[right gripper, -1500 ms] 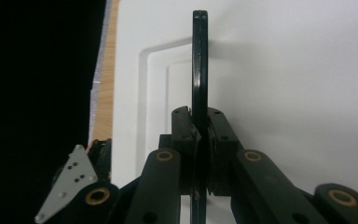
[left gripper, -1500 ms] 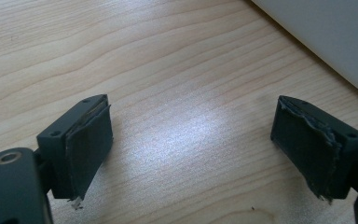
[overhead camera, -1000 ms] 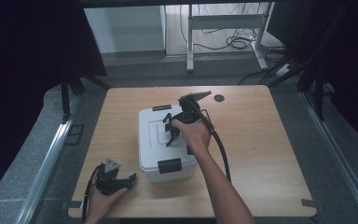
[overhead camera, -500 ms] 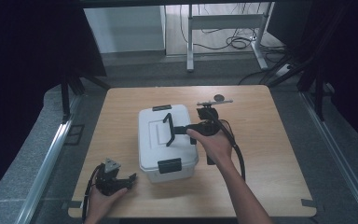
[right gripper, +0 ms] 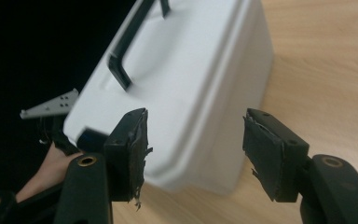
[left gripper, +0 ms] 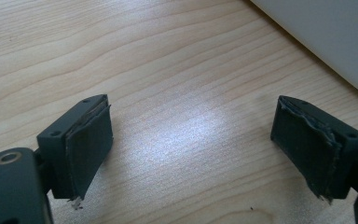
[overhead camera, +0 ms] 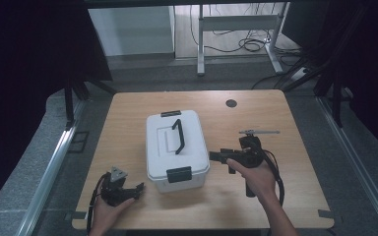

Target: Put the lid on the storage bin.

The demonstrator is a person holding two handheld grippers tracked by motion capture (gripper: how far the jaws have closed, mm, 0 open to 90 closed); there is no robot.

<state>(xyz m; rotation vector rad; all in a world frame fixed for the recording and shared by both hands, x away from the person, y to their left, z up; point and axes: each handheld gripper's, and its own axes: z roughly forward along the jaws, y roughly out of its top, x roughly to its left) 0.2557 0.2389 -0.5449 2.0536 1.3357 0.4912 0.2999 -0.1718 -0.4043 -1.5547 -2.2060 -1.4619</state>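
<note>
Right gripper [overhead camera: 215, 156]: jaws wide, just been opening, nothing between them. White lidded box [overhead camera: 176, 147] sits directly ahead of your jaw tips, near but apart; black carry handle [overhead camera: 177, 136] on lid, up and beyond them.

Left gripper [overhead camera: 137, 189]: jaws wide, empty, resting low on table [overhead camera: 275, 118]; box wall ahead, off to its right.

Risks: push in level and 1 jaw tip rams box wall, box slides toward left gripper. Front latch [overhead camera: 178, 174] faces you; snagging it could pop lid.
</note>
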